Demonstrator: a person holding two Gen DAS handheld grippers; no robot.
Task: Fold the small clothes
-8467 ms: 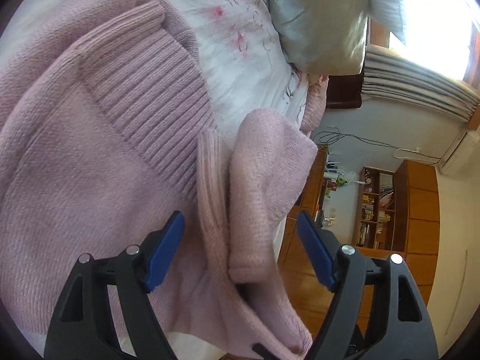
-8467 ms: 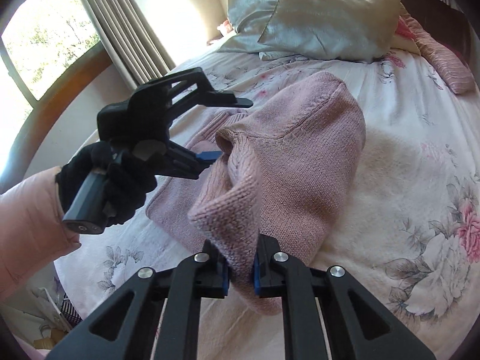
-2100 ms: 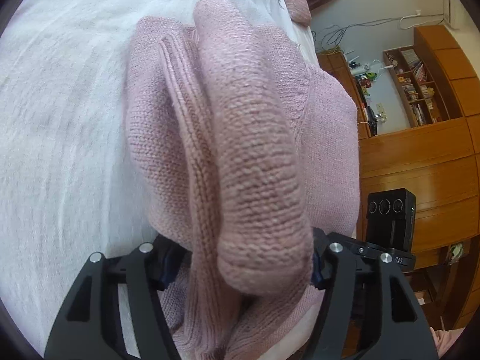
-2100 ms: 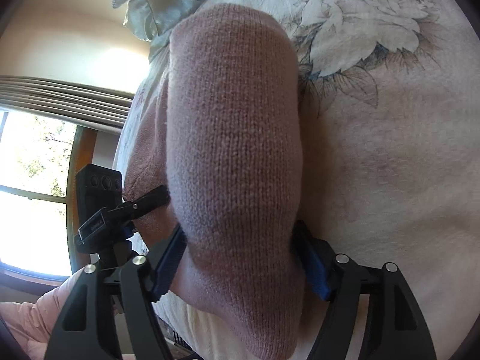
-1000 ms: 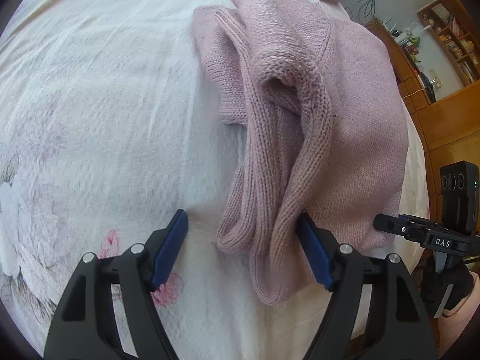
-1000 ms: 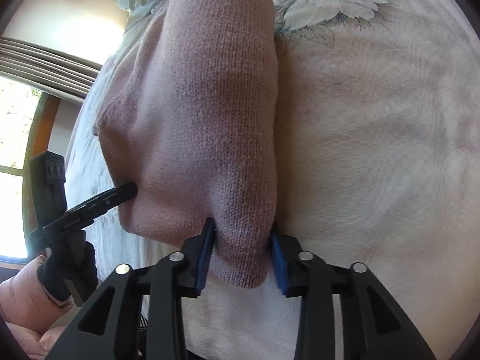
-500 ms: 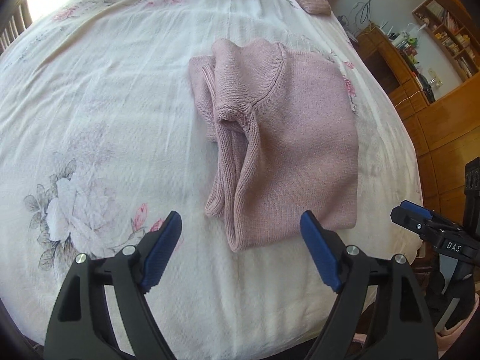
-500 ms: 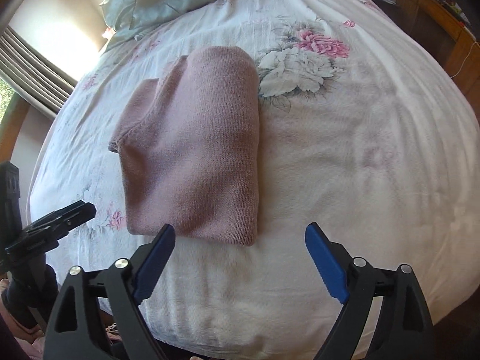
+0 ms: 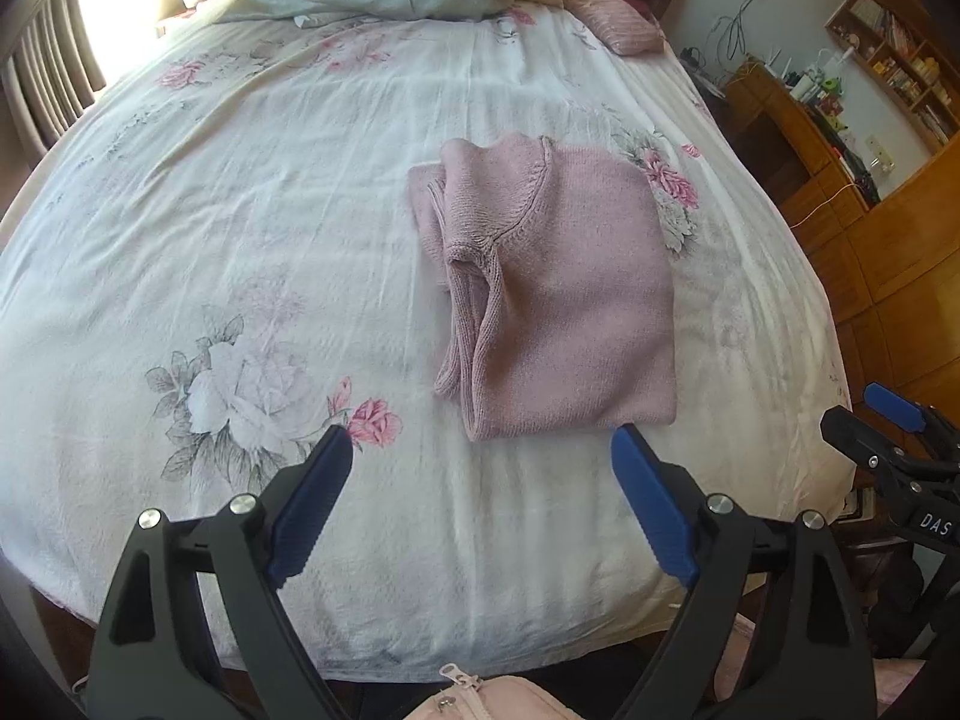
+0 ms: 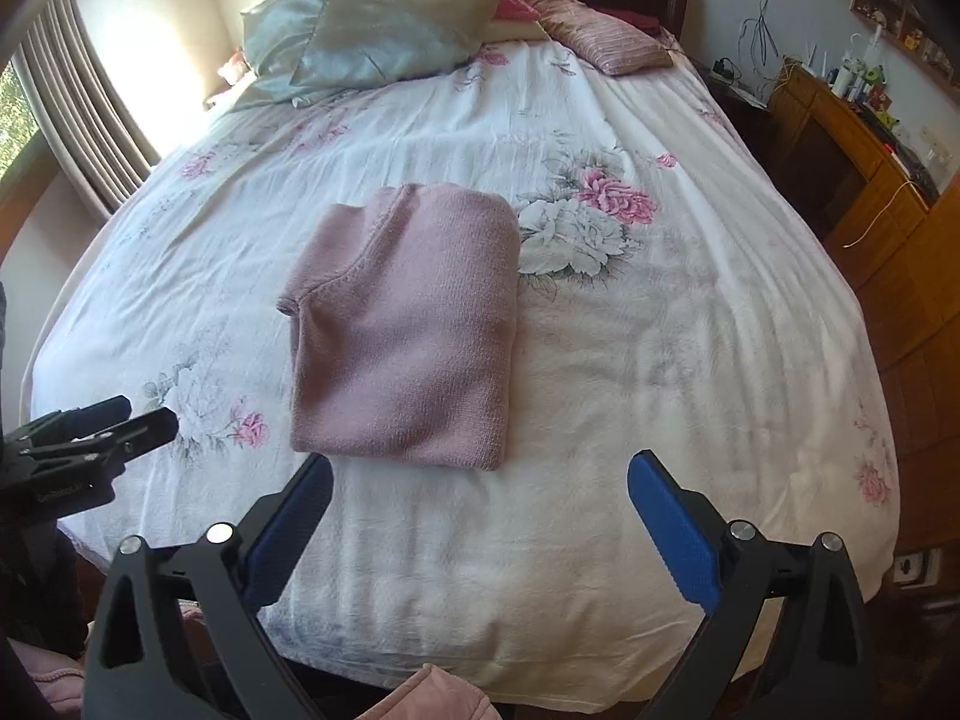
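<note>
On the white floral bedsheet (image 9: 252,228) sits the folded pink knit sweater (image 10: 408,324), soft, light and floppy-looking, probably best pinched at a thick folded edge, while the left gripper (image 9: 480,498) and right gripper (image 10: 480,516) both hang spread wide, holding nothing.

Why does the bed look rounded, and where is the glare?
Both views: fisheye lenses bulge the bed. Left wrist view: window light washes out the top left corner. Right wrist view: the same glare beside the pillows; the sweater stays sharp.
</note>
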